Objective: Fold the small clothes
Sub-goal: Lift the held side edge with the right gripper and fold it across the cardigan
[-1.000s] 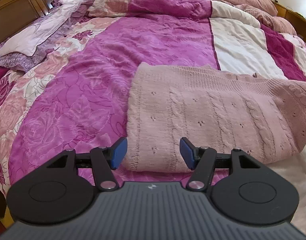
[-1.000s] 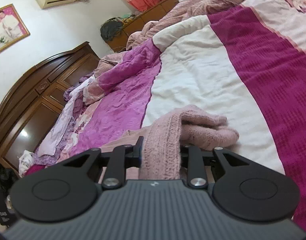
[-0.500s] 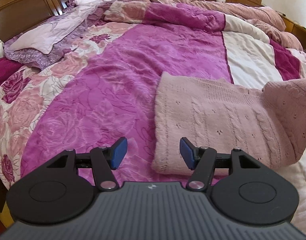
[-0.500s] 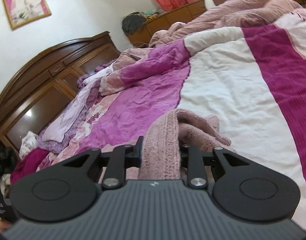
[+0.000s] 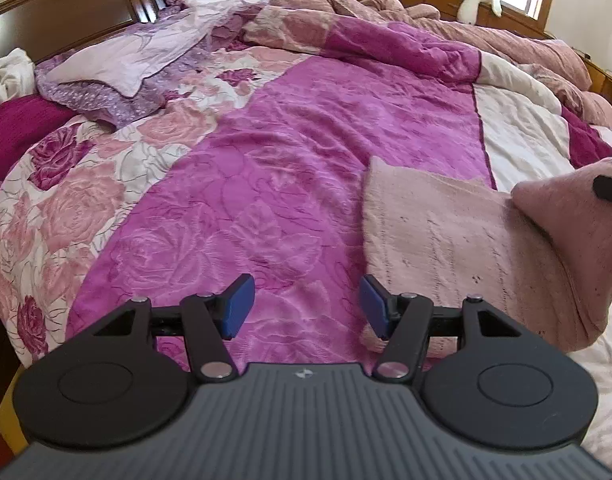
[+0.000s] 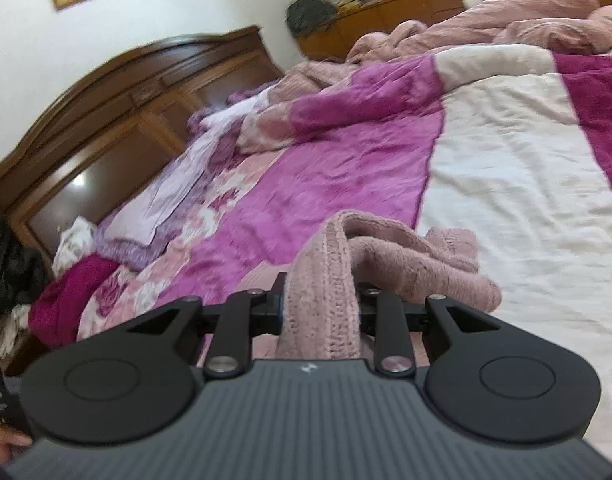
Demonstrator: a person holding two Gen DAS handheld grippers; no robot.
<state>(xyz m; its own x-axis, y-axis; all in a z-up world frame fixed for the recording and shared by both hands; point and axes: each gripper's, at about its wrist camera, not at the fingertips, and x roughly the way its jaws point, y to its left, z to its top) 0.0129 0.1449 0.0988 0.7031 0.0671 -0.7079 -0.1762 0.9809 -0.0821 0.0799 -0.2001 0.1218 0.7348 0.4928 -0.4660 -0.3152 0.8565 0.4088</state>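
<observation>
A pale pink knitted sweater [image 5: 457,240] lies on the bed at the right of the left wrist view, its right side lifted into a hump [image 5: 565,216]. My left gripper [image 5: 306,306] is open and empty over the magenta quilt, just left of the sweater's near edge. My right gripper [image 6: 319,306] is shut on a fold of the sweater [image 6: 325,280], which bunches up between the fingers and trails to the right. A dark tip of the right gripper [image 5: 609,190] shows at the right edge of the left wrist view.
The bed is covered by a magenta floral quilt [image 5: 290,168] with a white and maroon blanket [image 6: 525,160] on the right. Lilac pillows [image 5: 126,60] and a wooden headboard [image 6: 118,120] lie at the far left. A crumpled pink duvet [image 5: 445,20] lies at the back.
My left gripper has moved left, off the sweater's near edge, still open. My right gripper has lifted its side of the sweater up and over toward the left.
</observation>
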